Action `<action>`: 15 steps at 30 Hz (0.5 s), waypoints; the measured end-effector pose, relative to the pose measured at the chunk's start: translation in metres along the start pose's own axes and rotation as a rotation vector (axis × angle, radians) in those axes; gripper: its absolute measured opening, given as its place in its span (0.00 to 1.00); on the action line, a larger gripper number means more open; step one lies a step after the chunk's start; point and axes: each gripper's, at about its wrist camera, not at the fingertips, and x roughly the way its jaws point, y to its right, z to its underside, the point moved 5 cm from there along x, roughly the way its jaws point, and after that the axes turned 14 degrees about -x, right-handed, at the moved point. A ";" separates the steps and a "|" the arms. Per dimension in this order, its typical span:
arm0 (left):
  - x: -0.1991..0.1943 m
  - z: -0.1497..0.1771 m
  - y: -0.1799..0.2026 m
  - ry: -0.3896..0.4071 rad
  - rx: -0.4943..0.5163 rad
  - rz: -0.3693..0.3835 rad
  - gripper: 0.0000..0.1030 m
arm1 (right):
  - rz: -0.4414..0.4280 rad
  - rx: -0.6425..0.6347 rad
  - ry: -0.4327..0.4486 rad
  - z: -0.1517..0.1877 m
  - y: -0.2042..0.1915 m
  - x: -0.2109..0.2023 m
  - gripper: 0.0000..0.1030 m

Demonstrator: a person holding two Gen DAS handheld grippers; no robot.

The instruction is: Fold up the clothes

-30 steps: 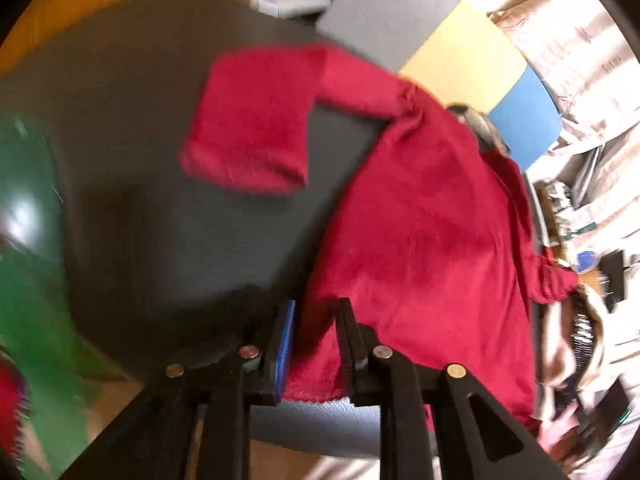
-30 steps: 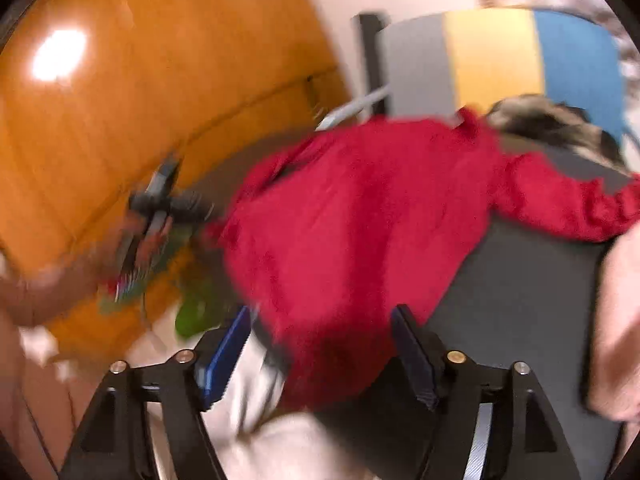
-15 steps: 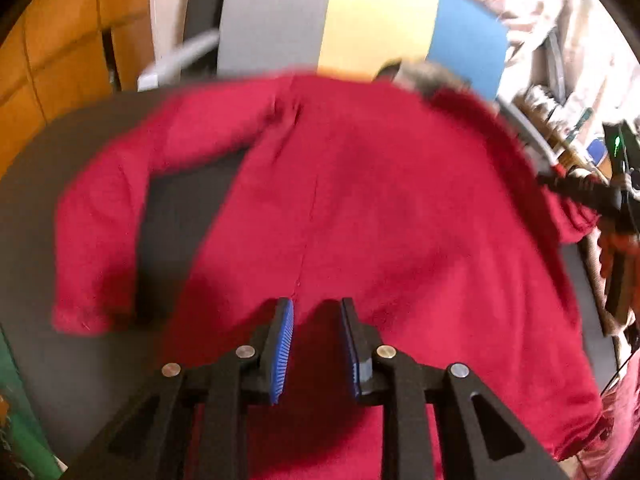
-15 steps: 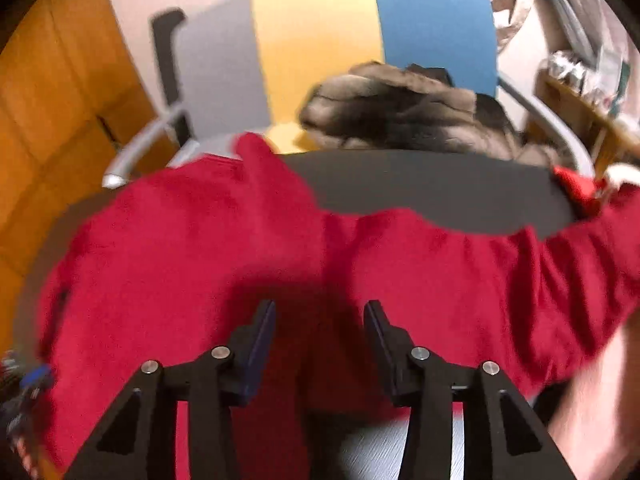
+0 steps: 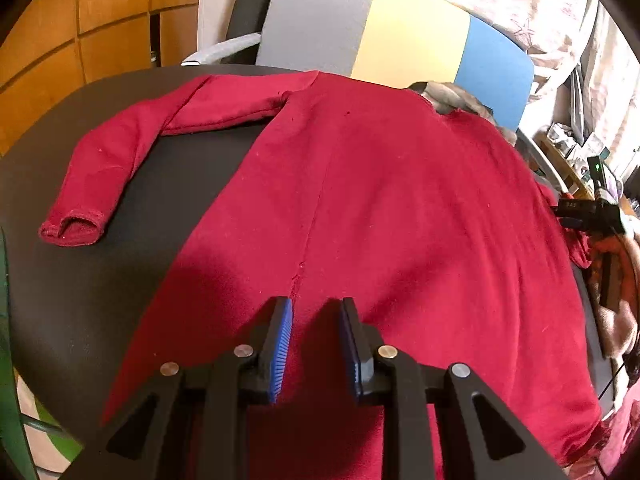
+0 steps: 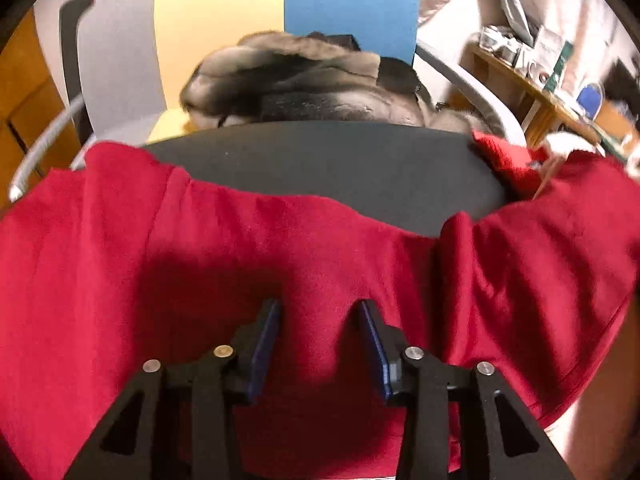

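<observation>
A dark red long-sleeved top (image 5: 380, 200) lies spread flat on a round black table (image 5: 80, 300). One sleeve bends round at the left and ends in a cuff (image 5: 72, 228). My left gripper (image 5: 315, 304) hovers over the lower middle of the top, near a centre crease, its fingers slightly apart and open. My right gripper (image 6: 318, 306) is open above the red cloth (image 6: 200, 248) near the shoulder. The other sleeve (image 6: 540, 248) drapes off to the right over the table (image 6: 320, 160) edge.
A chair (image 5: 400, 28) with grey, yellow and blue panels stands behind the table, with a furry grey-brown garment (image 6: 300, 76) on its seat. Wooden panelling (image 5: 100, 20) is at the left. A cluttered shelf (image 6: 560, 80) is at the far right.
Both grippers have swung from the table's side to over the top, which now lies flat. The right gripper's fingers have narrowed from a wide opening. The blur has settled.
</observation>
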 end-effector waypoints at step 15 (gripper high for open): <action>-0.021 -0.095 -0.099 0.130 -0.075 -0.206 0.50 | -0.237 -0.451 0.270 0.021 -0.206 -0.097 0.70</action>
